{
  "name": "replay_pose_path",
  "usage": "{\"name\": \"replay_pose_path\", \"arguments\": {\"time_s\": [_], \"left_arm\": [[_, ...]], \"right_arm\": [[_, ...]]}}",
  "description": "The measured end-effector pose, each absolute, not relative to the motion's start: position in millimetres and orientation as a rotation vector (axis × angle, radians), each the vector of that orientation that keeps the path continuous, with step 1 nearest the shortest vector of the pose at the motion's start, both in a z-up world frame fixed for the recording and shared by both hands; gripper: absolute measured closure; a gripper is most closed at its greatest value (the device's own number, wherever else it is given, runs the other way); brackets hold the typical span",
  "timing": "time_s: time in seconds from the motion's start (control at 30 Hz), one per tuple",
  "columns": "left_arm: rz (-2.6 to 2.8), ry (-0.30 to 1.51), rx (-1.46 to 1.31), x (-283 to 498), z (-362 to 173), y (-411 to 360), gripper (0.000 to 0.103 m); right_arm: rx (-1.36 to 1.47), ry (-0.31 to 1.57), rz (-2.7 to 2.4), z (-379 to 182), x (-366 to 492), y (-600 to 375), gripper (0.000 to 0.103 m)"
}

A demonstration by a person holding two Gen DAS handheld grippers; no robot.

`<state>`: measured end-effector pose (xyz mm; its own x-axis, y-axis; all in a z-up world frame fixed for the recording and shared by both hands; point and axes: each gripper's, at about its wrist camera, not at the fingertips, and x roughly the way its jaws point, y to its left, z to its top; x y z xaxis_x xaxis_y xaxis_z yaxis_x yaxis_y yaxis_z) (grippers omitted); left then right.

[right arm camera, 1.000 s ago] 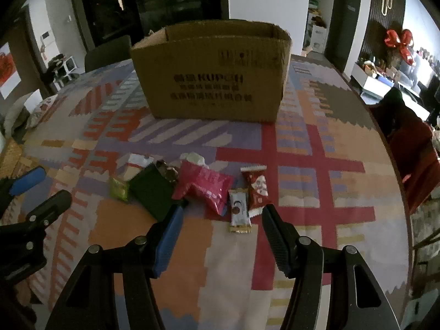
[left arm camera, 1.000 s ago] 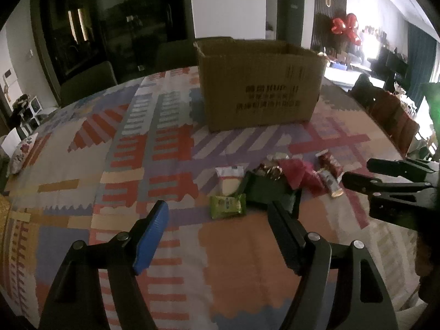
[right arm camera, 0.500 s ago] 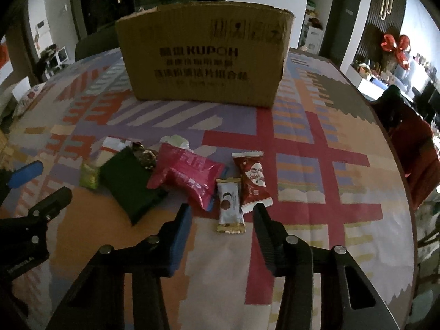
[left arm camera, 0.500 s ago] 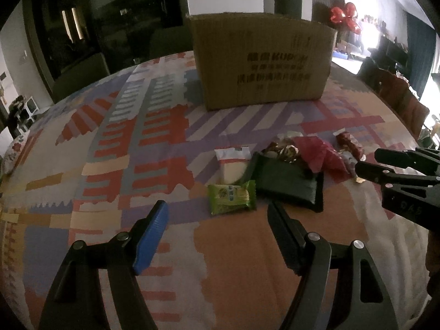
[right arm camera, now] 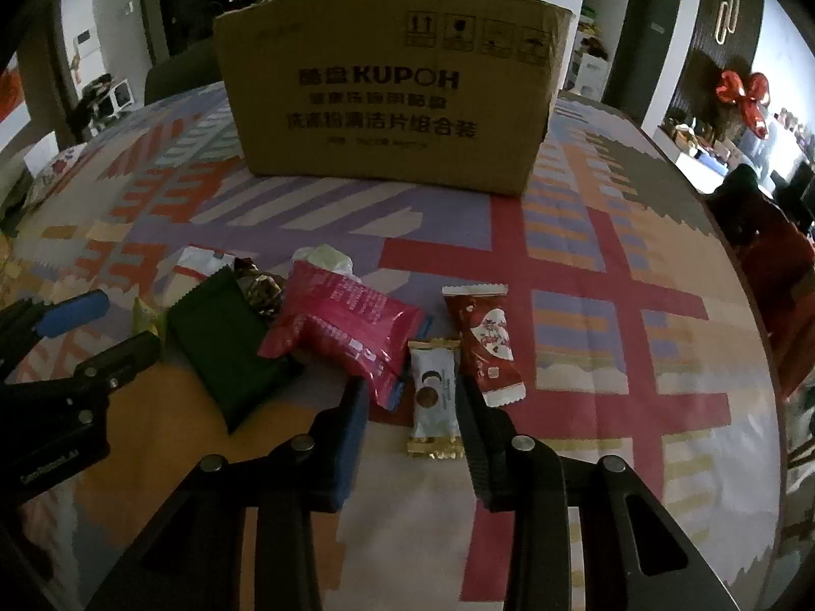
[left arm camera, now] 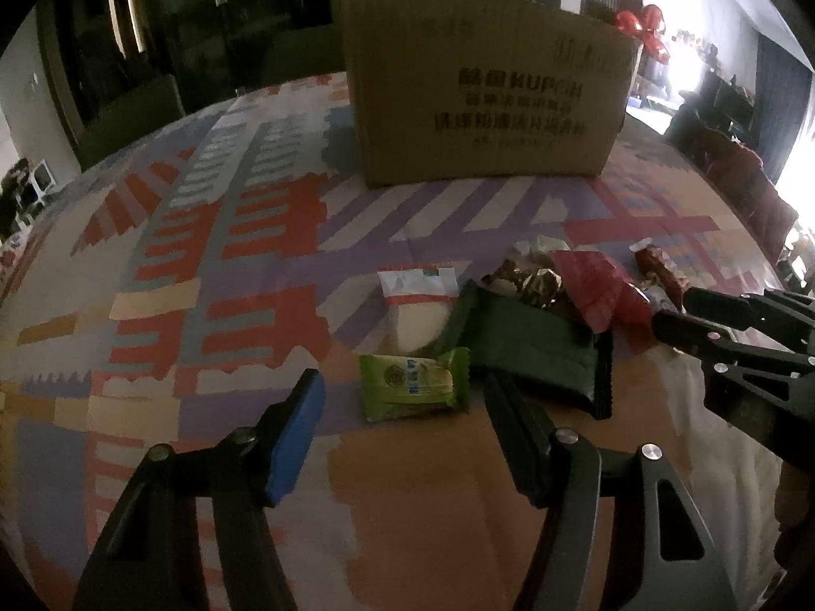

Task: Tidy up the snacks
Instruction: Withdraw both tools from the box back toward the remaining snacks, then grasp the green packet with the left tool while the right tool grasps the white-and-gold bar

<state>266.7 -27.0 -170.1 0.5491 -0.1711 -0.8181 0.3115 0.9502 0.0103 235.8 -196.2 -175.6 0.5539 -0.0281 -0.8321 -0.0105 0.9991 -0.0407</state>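
Several snack packets lie in a loose heap on the patterned tablecloth (left arm camera: 204, 254), in front of a cardboard box (left arm camera: 489, 86) (right arm camera: 392, 102). My left gripper (left arm camera: 402, 382) hangs low over the cloth. Its jaws are closing, and a light green packet (left arm camera: 412, 389) lies between the tips, untouched by the pads. My right gripper (right arm camera: 411, 387) is also closing, with a white packet with gold ends (right arm camera: 433, 397) between its fingers; the pads do not press it from both sides. Beside that lie a pink bag (right arm camera: 346, 326), a red packet (right arm camera: 484, 341) and a dark green packet (right arm camera: 229, 346).
A white round-cracker packet (left arm camera: 417, 305) and a brown foil candy (left arm camera: 530, 280) lie behind the dark green packet. Each gripper shows in the other's view: right gripper (left arm camera: 672, 310), left gripper (right arm camera: 130, 323). Chairs (right arm camera: 774, 265) stand past the table's right edge.
Both grippers have sunk toward the snacks. The right jaws narrowed around the white packet. The left jaws narrowed a little around the light green packet.
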Motion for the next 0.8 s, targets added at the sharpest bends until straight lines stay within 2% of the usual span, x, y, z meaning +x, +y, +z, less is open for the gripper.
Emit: {"name": "replay_pose_path", "arguments": {"time_s": [0.3, 0.57, 0.67, 0.7, 0.8], "left_arm": [[-0.296, 0.970, 0.149, 274, -176, -31, 0.046], [-0.292, 1.006, 0.100, 282, -183, -29, 0.058], [-0.293, 1.000, 0.098, 280, -182, -29, 0.063], [-0.298, 0.998, 0.099, 280, -181, -29, 0.066], [-0.301, 0.995, 0.119, 278, -181, -31, 0.067]], "right_arm": [[-0.031, 1.012, -0.012, -185, 241, -200, 0.066], [-0.059, 1.008, -0.011, -189, 245, -197, 0.067], [-0.060, 1.007, 0.003, -189, 245, -196, 0.077], [-0.058, 1.008, 0.008, -189, 245, -196, 0.079], [-0.071, 1.001, 0.005, -189, 245, -196, 0.082]]}}
